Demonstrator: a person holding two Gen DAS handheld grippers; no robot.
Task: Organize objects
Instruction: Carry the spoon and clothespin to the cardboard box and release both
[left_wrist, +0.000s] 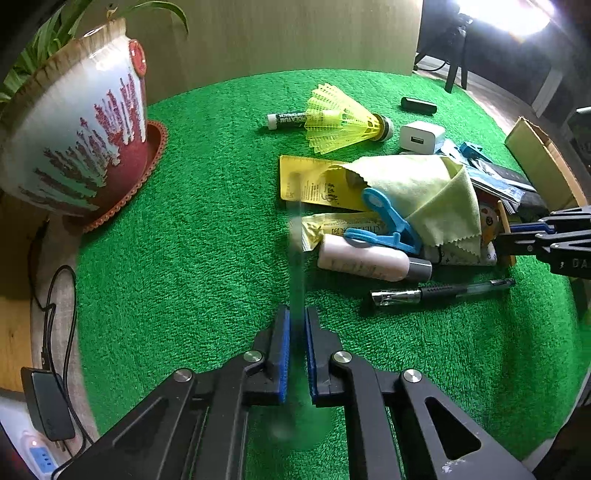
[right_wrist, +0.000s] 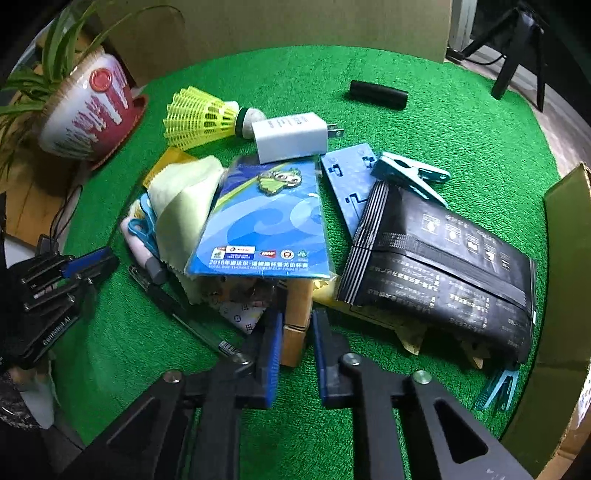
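Note:
A heap of small objects lies on the green mat (left_wrist: 192, 229). In the left wrist view my left gripper (left_wrist: 297, 317) is shut on a thin clear strip (left_wrist: 296, 258) that stands up blurred between the blue pads. It hovers left of a white bottle (left_wrist: 364, 260), blue scissors (left_wrist: 384, 225), a pale green cloth (left_wrist: 421, 192) and a black pen (left_wrist: 439, 291). In the right wrist view my right gripper (right_wrist: 297, 321) has its jaws around a wooden block (right_wrist: 297, 317), whether gripping I cannot tell. A blue card (right_wrist: 266, 221) and a black packet (right_wrist: 439, 266) lie just beyond.
A flower pot (left_wrist: 74, 136) stands at the mat's left edge. A yellow shuttlecock (left_wrist: 340, 118), a white charger (left_wrist: 421, 137), a black tube (right_wrist: 378, 94), a teal clip (right_wrist: 410, 177) and a yellow ruler (left_wrist: 306, 182) lie on the mat. A cardboard box (right_wrist: 569, 280) stands at the right.

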